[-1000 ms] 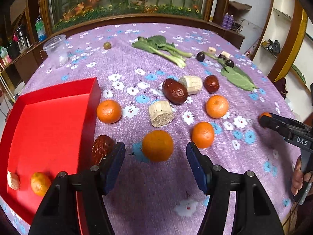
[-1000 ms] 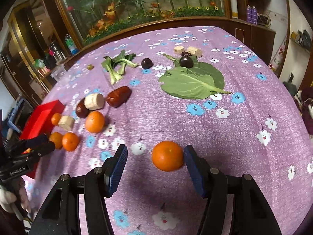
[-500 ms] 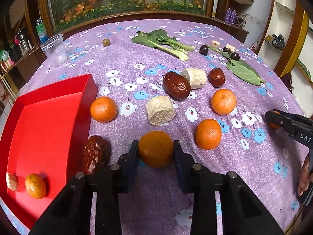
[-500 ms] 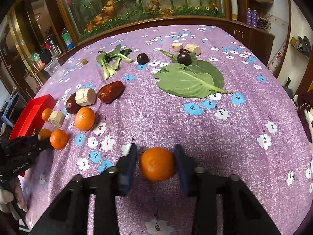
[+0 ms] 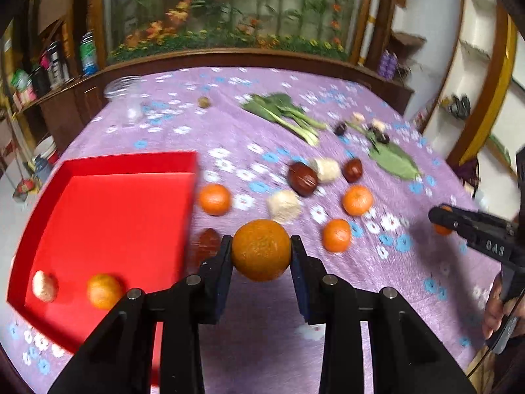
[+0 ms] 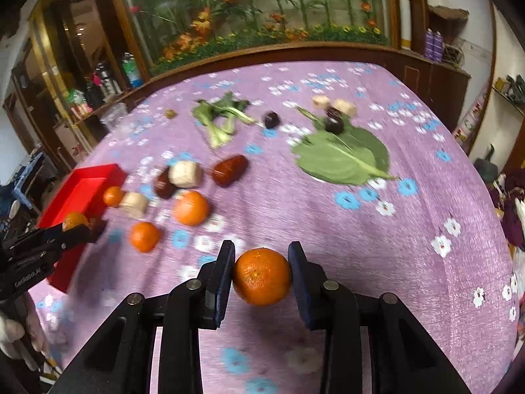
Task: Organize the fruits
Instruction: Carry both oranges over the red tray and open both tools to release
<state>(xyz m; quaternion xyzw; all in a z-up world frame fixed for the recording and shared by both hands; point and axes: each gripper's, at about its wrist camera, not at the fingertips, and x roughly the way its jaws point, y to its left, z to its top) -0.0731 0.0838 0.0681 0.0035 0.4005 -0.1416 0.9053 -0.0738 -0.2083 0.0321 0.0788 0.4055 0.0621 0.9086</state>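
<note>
My left gripper (image 5: 261,256) is shut on an orange (image 5: 261,249) and holds it above the purple cloth, just right of the red tray (image 5: 108,216). The tray holds a small orange (image 5: 103,290) and a pale chunk (image 5: 44,286). My right gripper (image 6: 261,275) is shut on another orange (image 6: 261,276), lifted above the cloth. It also shows at the right of the left wrist view (image 5: 443,221). Loose oranges (image 5: 215,199) (image 5: 357,200) (image 5: 336,234), red dates (image 5: 302,174) and pale chunks (image 5: 283,202) lie between the grippers.
Bok choy (image 5: 285,113), a big green leaf (image 6: 341,156), dark plums (image 6: 271,120) and a clear jar (image 5: 126,98) lie farther back. A wooden ledge with a plant display borders the table's far edge. The left gripper shows at the left of the right wrist view (image 6: 75,229).
Both grippers closed on their oranges and lifted them off the cloth. The views have shifted and blurred with the movement; the left one now sits nearer the tray.
</note>
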